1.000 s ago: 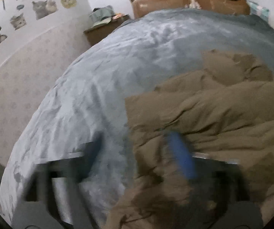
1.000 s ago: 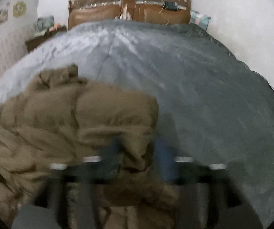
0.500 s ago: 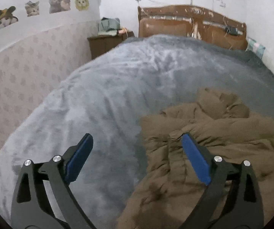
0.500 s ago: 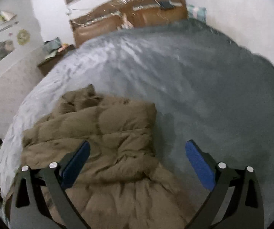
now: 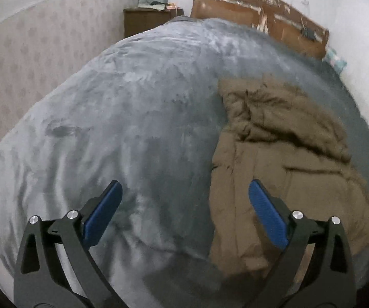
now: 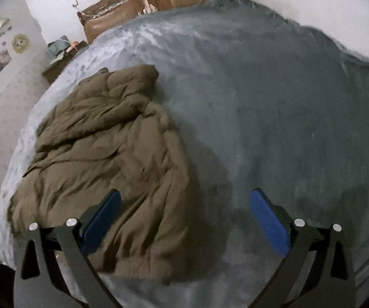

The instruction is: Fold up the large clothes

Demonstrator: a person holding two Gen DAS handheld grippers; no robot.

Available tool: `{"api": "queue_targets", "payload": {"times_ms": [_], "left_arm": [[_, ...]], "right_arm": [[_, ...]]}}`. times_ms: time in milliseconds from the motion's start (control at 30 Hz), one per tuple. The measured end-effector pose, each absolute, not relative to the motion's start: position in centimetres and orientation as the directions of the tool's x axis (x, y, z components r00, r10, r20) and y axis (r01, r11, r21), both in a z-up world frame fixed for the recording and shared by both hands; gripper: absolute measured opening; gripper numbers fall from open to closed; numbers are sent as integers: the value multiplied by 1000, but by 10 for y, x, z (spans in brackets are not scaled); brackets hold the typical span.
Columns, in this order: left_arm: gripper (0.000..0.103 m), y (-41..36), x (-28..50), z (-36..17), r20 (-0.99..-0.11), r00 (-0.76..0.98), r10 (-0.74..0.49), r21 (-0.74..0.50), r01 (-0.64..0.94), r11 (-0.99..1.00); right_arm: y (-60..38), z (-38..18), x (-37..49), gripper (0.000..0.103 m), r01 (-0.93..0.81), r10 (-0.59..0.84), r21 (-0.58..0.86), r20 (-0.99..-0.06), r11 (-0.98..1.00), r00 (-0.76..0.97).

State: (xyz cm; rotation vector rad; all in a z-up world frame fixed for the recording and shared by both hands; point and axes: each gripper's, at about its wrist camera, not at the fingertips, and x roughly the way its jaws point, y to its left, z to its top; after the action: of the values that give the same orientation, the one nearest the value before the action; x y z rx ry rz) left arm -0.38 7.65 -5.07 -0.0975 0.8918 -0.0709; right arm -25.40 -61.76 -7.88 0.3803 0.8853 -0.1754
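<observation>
Across the left wrist view, the left gripper [image 5: 184, 200] hangs with its jaws spread wide and empty above the grey blanket [image 5: 123, 118], where 1 second ago its blue pads [image 5: 268, 217] were blurred down against the brown padded coat [image 5: 282, 154]; the coat now lies bunched to its right, released. From the right wrist view, the right gripper [image 6: 184, 205] is likewise spread and holding nothing, lifted clear of the coat [image 6: 107, 148] at its left, so I judge 1 fold finished. No containers are visible.
</observation>
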Motion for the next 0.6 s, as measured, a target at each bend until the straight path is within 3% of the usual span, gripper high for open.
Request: {"api": "queue_targets", "payload": {"times_ms": [467,600], "left_arm": [[98,49,-12,-82,-863,492,-116,-99,60,993],[98,43,-13,-88,-875,473,-104,-78,75,994]], "right_arm": [[-595,-124,-246,99,267,91,218,-904,939,418],[-585,-134,-242,76,230,127,227,-915,946,382]]}}
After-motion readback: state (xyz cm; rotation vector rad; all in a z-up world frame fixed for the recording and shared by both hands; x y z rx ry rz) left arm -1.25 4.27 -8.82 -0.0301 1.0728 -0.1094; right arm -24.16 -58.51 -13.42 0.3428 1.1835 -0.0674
